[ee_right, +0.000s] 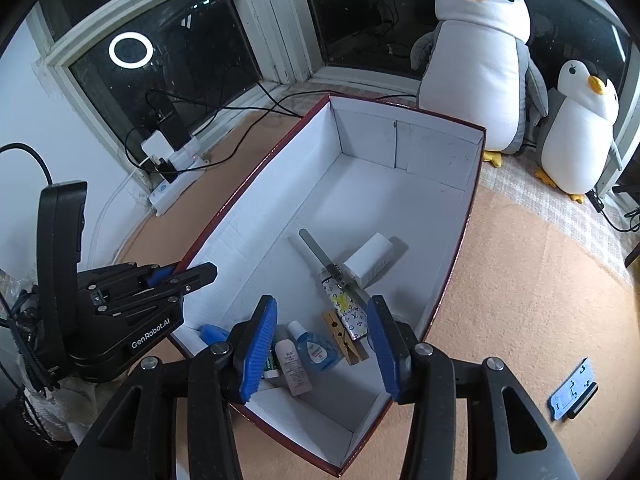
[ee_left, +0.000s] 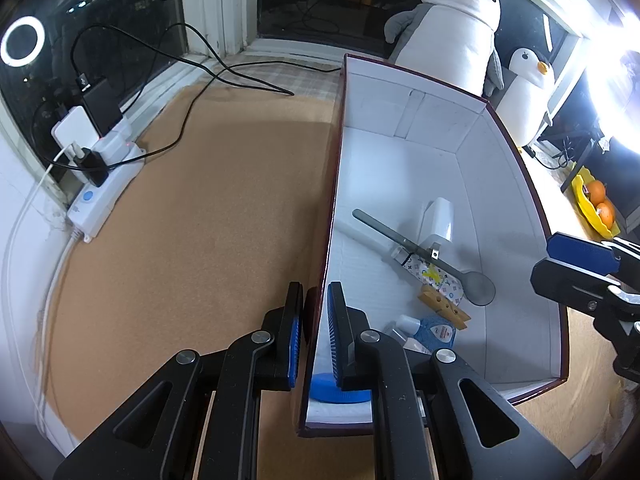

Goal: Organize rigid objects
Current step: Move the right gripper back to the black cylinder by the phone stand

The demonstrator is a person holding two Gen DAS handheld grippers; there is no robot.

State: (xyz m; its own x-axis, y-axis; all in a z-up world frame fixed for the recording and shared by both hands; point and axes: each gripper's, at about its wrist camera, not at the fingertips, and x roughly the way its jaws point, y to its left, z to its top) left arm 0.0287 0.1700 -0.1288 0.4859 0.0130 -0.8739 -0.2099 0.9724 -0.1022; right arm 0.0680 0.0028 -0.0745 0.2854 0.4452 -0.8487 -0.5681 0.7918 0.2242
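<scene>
On the left, a white power strip lies along the cork-brown table. The left claw pinches the thin left wall of the white-lined, maroon-edged cardboard box, its ribbed blue pads narrow. Inside, a grey spoon runs diagonally, bowl toward the near right, across a white charger; a wooden clothespin lies nearby. The right claw hovers wide and empty, partly hiding small bottles.
</scene>
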